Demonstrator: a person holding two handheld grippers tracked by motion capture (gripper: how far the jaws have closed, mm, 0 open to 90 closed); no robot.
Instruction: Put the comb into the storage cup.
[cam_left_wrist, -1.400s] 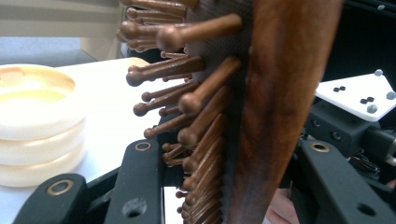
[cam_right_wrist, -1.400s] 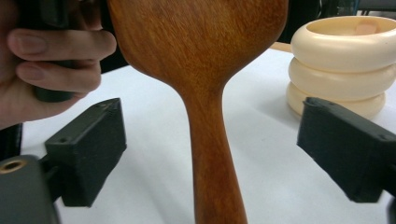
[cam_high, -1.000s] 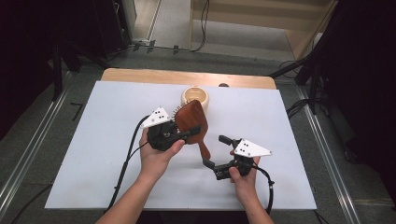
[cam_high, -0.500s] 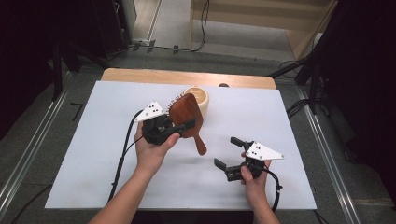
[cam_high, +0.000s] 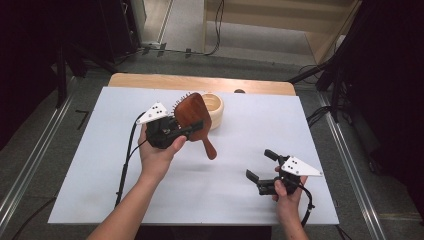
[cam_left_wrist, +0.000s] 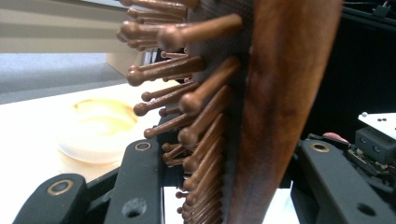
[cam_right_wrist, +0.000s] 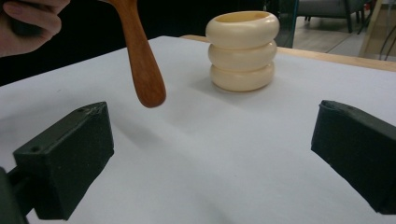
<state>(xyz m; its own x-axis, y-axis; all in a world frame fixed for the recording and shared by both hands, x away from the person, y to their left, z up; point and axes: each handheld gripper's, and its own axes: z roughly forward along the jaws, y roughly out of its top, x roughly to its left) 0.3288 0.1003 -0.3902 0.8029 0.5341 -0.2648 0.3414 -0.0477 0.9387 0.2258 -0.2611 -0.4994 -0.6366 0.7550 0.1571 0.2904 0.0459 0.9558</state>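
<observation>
A brown wooden hairbrush (cam_high: 195, 117) hangs above the white table, head up and handle (cam_right_wrist: 140, 60) slanting down to the right. My left gripper (cam_high: 187, 130) is shut on its head; in the left gripper view the bristles (cam_left_wrist: 187, 98) and wooden back (cam_left_wrist: 280, 107) stand between the two black jaws. Just behind the brush sits a cream ribbed cup (cam_high: 214, 108), which looks like three stacked rings (cam_right_wrist: 243, 49) in the right gripper view. At the front right, my right gripper (cam_high: 261, 165) is open and holds nothing, low over the sheet (cam_right_wrist: 210, 154).
A white sheet (cam_high: 100, 150) covers the table, with a wooden strip (cam_high: 150, 80) along its far edge. Metal rails (cam_high: 30, 165) run along both sides. Black cables trail from each gripper toward the front edge.
My left gripper has lifted the hairbrush and carried it left and back toward the cup. My right gripper has let go of the handle and drawn away to the front right, open.
</observation>
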